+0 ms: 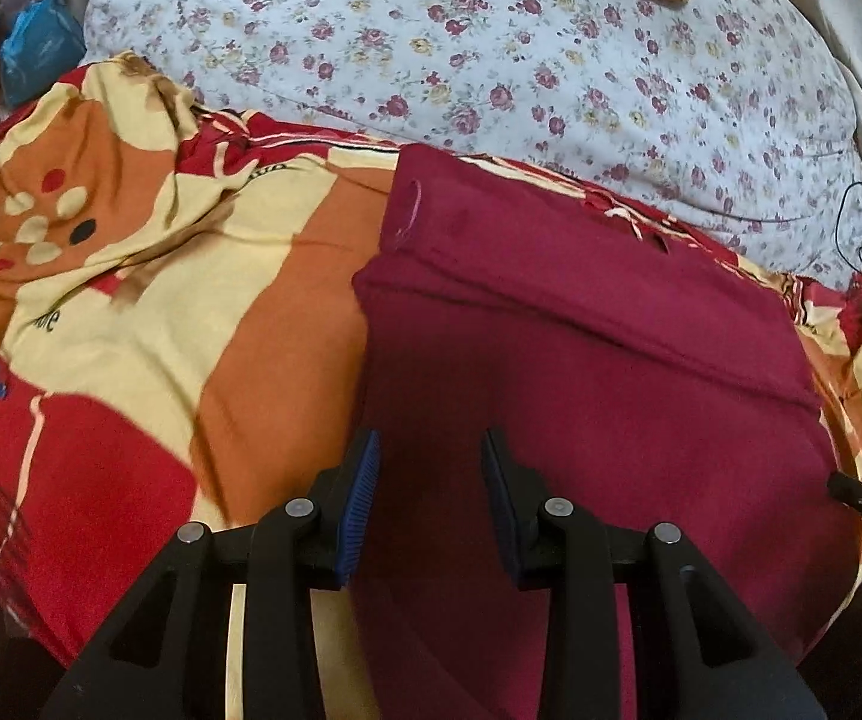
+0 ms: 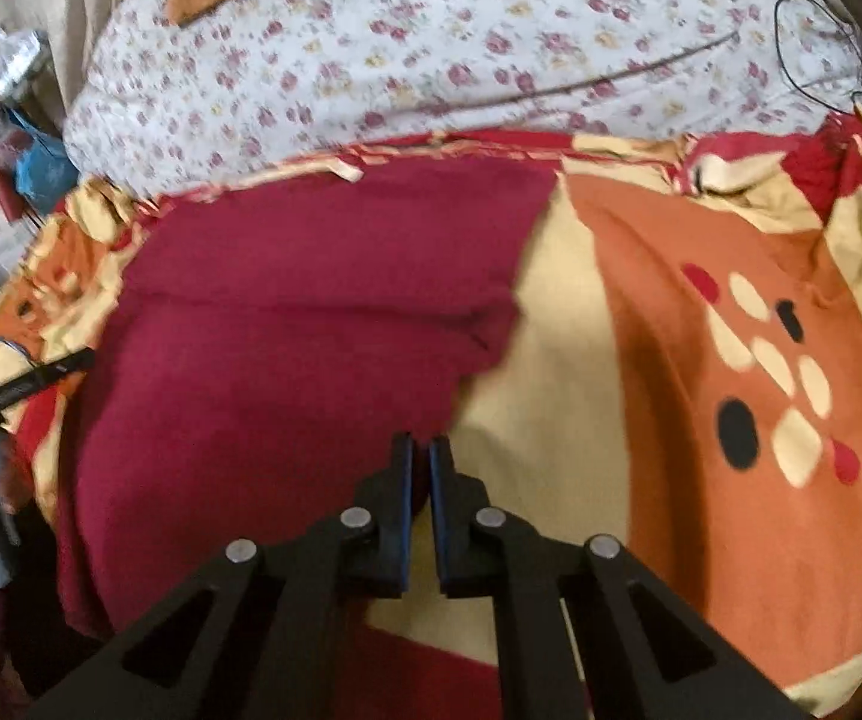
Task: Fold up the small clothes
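Maroon garment (image 1: pixel 580 360) lies spread on a red, orange and cream patterned bedspread (image 1: pixel 131 300), with a floral sheet (image 1: pixel 490 60) beyond. The left gripper (image 1: pixel 431 450) hovers over its near part, fingers parted and empty. The right gripper (image 2: pixel 420 450) sits at the garment's right edge, fingers nearly together; whether cloth is pinched, I cannot tell.

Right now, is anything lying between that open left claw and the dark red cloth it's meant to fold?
Nothing visible is in the way. The left gripper hangs open directly over the maroon garment, which lies on the patterned bedsheet, with only bare cloth showing between its fingers.
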A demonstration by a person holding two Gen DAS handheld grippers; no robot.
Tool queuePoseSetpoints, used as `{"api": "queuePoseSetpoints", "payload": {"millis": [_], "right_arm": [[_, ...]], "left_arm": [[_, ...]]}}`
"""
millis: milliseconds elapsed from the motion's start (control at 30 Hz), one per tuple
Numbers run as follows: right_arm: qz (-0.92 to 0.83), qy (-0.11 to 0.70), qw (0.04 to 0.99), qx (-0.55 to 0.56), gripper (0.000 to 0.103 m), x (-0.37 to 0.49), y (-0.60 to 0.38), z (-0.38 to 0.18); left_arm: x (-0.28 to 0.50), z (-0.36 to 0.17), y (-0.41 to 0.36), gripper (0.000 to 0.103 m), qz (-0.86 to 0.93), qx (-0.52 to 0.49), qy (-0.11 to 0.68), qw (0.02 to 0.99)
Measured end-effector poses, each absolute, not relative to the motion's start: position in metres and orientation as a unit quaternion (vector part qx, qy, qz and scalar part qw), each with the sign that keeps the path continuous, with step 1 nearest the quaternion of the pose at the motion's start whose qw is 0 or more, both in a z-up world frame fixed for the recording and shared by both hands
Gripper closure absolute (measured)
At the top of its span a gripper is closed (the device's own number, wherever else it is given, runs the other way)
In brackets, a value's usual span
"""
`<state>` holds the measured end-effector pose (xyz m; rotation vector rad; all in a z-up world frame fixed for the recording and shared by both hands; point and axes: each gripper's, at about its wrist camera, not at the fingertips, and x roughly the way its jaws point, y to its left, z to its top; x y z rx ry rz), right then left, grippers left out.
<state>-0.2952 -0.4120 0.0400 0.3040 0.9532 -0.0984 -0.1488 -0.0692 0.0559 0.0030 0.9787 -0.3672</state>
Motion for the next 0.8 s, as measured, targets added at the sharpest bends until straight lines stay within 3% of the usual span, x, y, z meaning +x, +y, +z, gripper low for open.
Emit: {"api": "queuePoseSetpoints", "payload": {"millis": [167, 300, 333, 567, 800], "right_arm": [[-0.044, 0.459, 0.872, 0.166, 0.097, -0.302, -0.411, 0.042], [-0.029, 0.449, 0.875, 0.178, 0.071, -0.316, -0.405, 0.059], [-0.017, 0.448, 0.878, 0.17, 0.068, -0.318, -0.398, 0.063], [0.026, 0.451, 0.882, 0.135, 0.067, -0.322, -0.359, 0.068], [0.184, 0.476, 0.852, 0.116, 0.067, -0.31, -0.285, 0.058]], "left_arm": [[-0.162, 0.059, -0.063, 0.079, -0.175, 0.002, 0.466, 0.867], [-0.171, 0.06, -0.06, 0.079, -0.176, 0.004, 0.466, 0.867], [-0.173, 0.059, -0.06, 0.079, -0.177, 0.006, 0.467, 0.866], [-0.188, 0.064, -0.065, 0.079, -0.189, 0.011, 0.464, 0.865], [-0.192, 0.062, -0.066, 0.079, -0.189, 0.015, 0.467, 0.863]]}}
